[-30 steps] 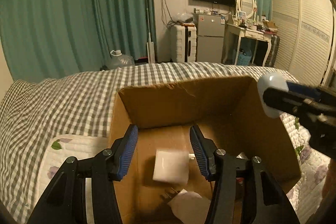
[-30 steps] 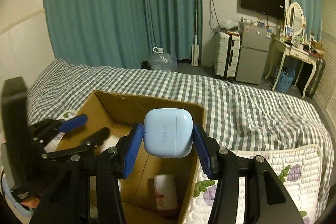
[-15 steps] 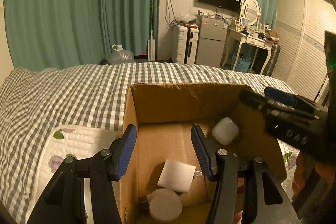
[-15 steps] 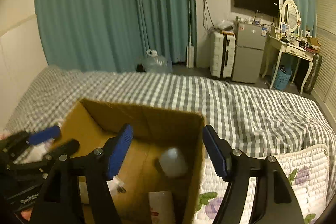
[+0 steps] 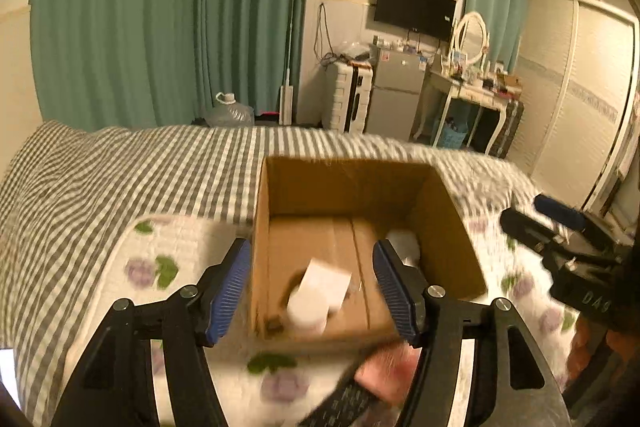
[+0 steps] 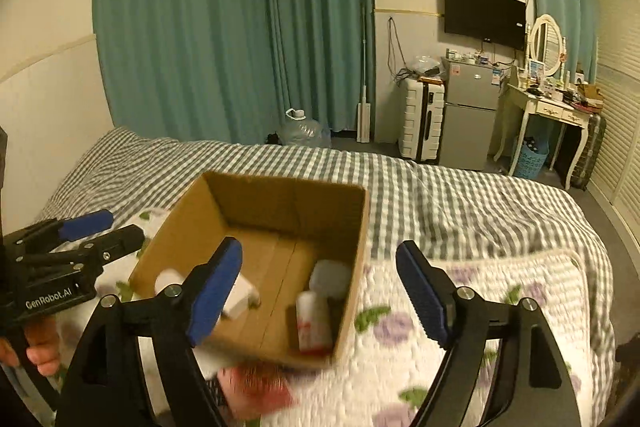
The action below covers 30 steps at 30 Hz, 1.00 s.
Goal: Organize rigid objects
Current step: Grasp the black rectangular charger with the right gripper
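both grippers over open brown cardboard box (image 6: pixel 280 227) on bed
left gripper (image 5: pixel 312 291) and right gripper (image 6: pixel 320 287) jaws wide apart, empty; pale blue earbud case (image 6: pixel 330 277) inside box.

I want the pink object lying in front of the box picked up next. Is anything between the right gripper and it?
Nothing visible blocks it. The right gripper is open above the pink object, which lies on the quilt just outside the cardboard box.
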Each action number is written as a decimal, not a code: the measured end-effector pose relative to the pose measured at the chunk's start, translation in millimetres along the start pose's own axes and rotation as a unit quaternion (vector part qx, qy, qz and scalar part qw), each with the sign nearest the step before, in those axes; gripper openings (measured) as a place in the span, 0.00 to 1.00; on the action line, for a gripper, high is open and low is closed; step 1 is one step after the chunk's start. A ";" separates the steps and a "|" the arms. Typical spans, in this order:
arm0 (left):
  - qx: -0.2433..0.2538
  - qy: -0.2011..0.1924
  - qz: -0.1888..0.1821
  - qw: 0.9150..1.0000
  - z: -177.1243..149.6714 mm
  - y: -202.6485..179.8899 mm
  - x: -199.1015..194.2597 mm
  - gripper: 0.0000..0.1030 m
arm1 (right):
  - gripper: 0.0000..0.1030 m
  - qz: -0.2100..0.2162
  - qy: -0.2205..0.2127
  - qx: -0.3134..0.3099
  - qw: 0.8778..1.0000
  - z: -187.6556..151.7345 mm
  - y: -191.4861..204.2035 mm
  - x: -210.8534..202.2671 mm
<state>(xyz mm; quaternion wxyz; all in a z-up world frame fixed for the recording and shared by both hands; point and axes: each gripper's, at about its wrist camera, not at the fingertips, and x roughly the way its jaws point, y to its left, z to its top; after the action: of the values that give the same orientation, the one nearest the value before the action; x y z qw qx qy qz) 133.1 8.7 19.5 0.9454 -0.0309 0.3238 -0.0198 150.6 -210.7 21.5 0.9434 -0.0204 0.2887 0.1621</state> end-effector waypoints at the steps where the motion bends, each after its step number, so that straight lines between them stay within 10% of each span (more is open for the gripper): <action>1: 0.005 0.004 0.005 1.000 -8.8 0.4 -4.5 0.65 | 0.79 -0.001 0.005 -0.002 1.000 -7.6 2.9 -6.3; 17: 0.022 0.085 0.053 0.995 -135.5 24.3 -49.2 0.65 | 0.90 0.027 0.133 -0.018 0.991 -126.8 69.7 -15.3; 30: -0.002 0.111 0.070 0.991 -151.8 41.0 -35.5 0.65 | 0.89 0.072 0.217 -0.056 0.972 -179.9 118.1 39.1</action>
<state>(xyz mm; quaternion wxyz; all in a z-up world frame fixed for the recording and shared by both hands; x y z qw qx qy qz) 12.7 44.7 -81.4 0.9025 -0.0072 0.4283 0.0438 46.8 -111.2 -143.3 0.8411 -0.0874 0.4781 0.2374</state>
